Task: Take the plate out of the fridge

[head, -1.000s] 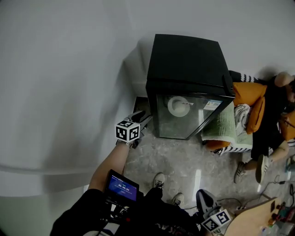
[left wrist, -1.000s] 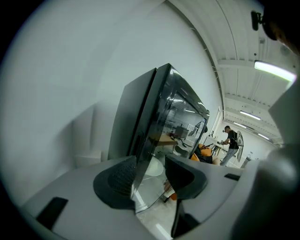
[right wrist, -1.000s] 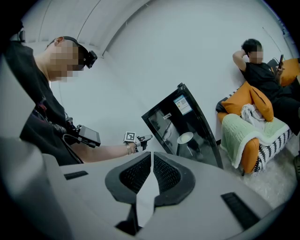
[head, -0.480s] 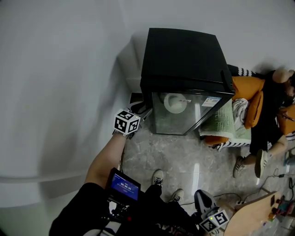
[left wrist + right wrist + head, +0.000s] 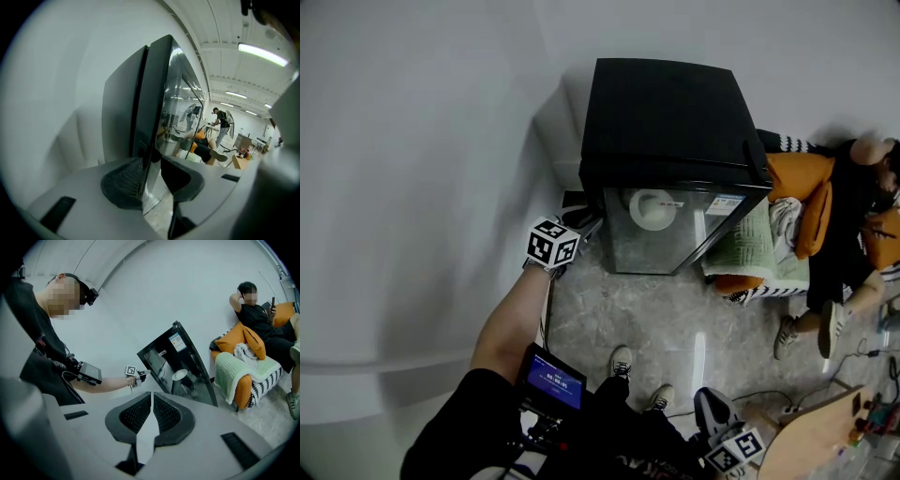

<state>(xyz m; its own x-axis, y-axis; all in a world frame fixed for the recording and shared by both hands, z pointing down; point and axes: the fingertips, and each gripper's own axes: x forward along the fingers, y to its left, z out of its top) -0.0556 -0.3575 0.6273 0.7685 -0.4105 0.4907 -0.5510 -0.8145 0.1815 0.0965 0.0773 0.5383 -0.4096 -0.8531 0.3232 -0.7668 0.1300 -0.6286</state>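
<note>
A small black fridge (image 5: 670, 112) stands on the floor by the white wall, its glass door (image 5: 675, 234) closed. Through the glass a white plate (image 5: 652, 208) shows on a shelf inside, and it appears again in the right gripper view (image 5: 179, 375). My left gripper (image 5: 586, 222) is at the door's left edge. Its jaws have just been closing, and the door edge (image 5: 154, 93) now sits between the pads of the left gripper (image 5: 151, 168), which press on it. My right gripper (image 5: 153, 404) hangs low at my side (image 5: 712, 412), shut and empty, pointing towards the fridge.
A person (image 5: 853, 206) sits on an orange sofa (image 5: 806, 197) right of the fridge, with a green blanket (image 5: 755, 248) beside the door. The white wall (image 5: 422, 187) runs close on the left. My shoes (image 5: 623, 361) stand on the marble floor. A wooden tabletop (image 5: 825, 441) is at bottom right.
My left gripper has moved up to the door's left edge and rolled a little. The right gripper has stayed where it was.
</note>
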